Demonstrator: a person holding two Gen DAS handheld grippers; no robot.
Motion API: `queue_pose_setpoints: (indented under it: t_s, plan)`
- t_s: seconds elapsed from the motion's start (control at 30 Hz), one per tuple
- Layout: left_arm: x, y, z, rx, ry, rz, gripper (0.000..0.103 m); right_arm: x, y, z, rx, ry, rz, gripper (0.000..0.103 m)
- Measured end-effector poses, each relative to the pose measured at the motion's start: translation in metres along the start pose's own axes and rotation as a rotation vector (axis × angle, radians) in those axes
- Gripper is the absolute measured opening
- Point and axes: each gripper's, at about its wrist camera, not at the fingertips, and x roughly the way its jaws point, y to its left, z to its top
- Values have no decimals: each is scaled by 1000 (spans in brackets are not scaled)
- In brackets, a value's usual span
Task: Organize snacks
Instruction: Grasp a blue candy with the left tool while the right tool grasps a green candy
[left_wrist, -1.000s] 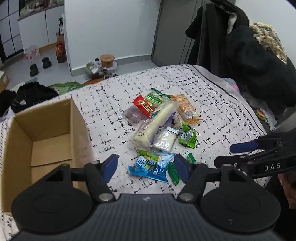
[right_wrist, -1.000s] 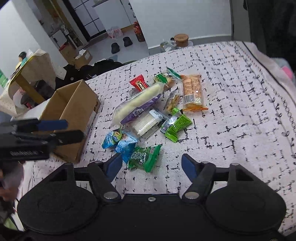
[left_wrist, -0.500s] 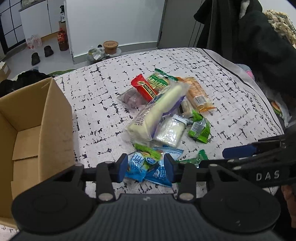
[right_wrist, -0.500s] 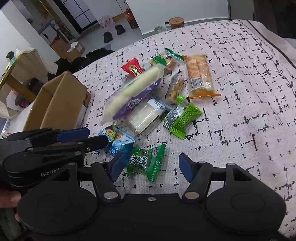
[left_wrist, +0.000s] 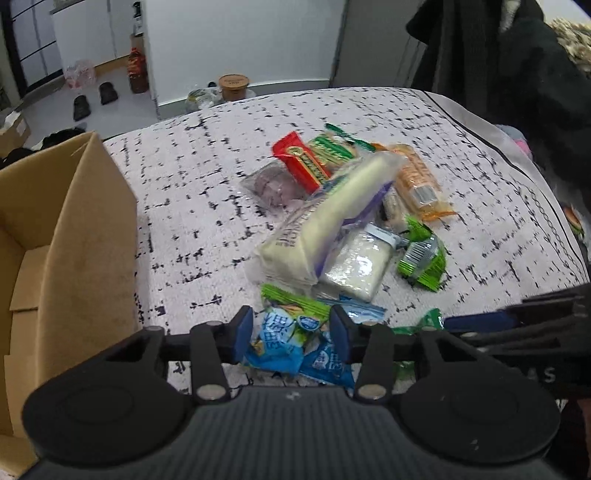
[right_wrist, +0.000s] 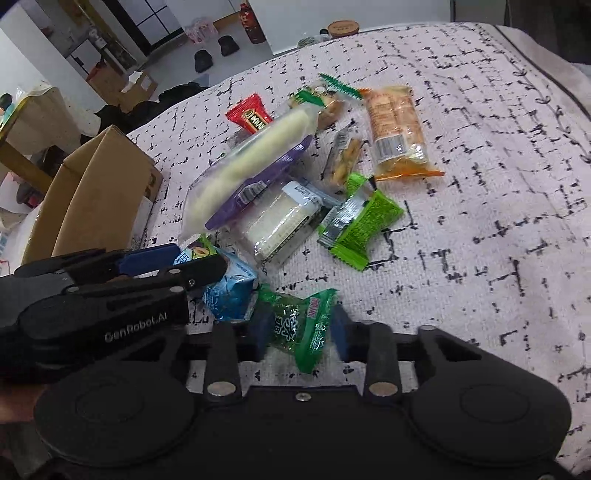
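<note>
A dark coat (left_wrist: 517, 74) hangs behind; black slippers (left_wrist: 92, 99) lie on the floor.

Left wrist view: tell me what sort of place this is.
Probably a lived-in home room, perhaps a bedroom: a patterned white cloth covers the work surface, dark coats hang behind it, and slippers sit on the floor.

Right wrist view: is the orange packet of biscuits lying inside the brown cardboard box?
No, the orange packet of biscuits lies on the patterned bedcover, apart from the brown cardboard box.
</note>
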Motion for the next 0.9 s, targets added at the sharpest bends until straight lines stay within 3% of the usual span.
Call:
queue_pose_setpoints:
  t_s: [0.03,0.17,0.27,0.33,0.43,0.5,0.73,0.77,0.83,0.9]
  plan:
    - [0,1,0,-14,0,-2,46,-2,-1,0,8,0,-7,14]
    - [0,5,-3,-37,-8,1,50,-7,-10,0,45,-6,-17,13]
    - [-1,10,-6,-80,0,-16,50,-12,-5,-1,58,-19,20,23]
    - [-1,14,-9,-107,4,-33,49,-11,1,-2,45,-22,18,43]
    - [-3,15,-13,-121,3,-63,40,-5,12,-2,37,-28,13,54]
    - [-5,16,-15,-122,2,-80,29,1,16,-1,38,-28,-1,54]
    - [-20,21,-16,-130,-34,-66,24,16,22,-4,33,-24,-41,54]
    - [-22,23,-16,-138,-38,-72,24,17,24,-5,26,-24,-51,52]
    - [-27,25,-15,-135,-48,-68,24,19,28,-6,11,-26,-54,39]
    - [-32,25,-15,-133,-56,-76,24,18,32,-7,-7,-27,-54,36]
